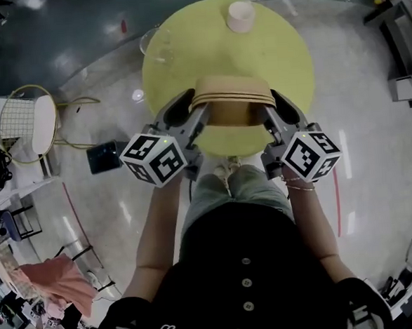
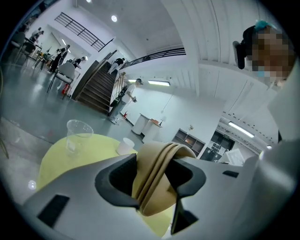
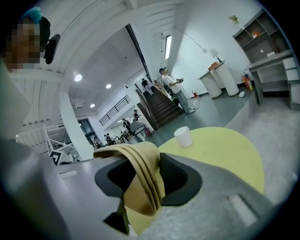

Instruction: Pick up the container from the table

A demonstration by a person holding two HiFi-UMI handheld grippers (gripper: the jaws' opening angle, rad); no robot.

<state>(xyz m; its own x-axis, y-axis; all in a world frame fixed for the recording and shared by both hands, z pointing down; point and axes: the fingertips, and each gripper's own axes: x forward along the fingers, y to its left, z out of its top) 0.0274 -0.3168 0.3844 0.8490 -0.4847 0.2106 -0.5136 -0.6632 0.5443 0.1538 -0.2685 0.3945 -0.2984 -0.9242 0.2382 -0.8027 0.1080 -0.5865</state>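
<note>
since it looks like thin tan paperboard, the container (image 1: 231, 103) should be light, a little flexible and easy to crush. its rim shows several thin layers, perhaps nested pieces, which could slide apart under a loose grip. the sensible holds are the two opposite rim edges, pinched just hard enough not to fold the wall.

in the head view it hangs between the two grippers over the 6 o'clock edge of the round yellow table (image 1: 275, 50), and it appears clear of the tabletop. on the table a clear plastic cup (image 1: 157, 45) stands at about 10 o'clock and a white paper cup (image 1: 240, 15) at 12 o'clock, both well apart from the container.

the left gripper (image 2: 154, 183) takes the container's 9 o'clock side. its jaws stand only narrowly apart, pads pressed on the layered rim, which bows up between them.

the right gripper (image 3: 145, 183) takes the 3 o'clock side in the same way, clamped on the rim edge, the paper curling over at the top of the jaws.
</note>
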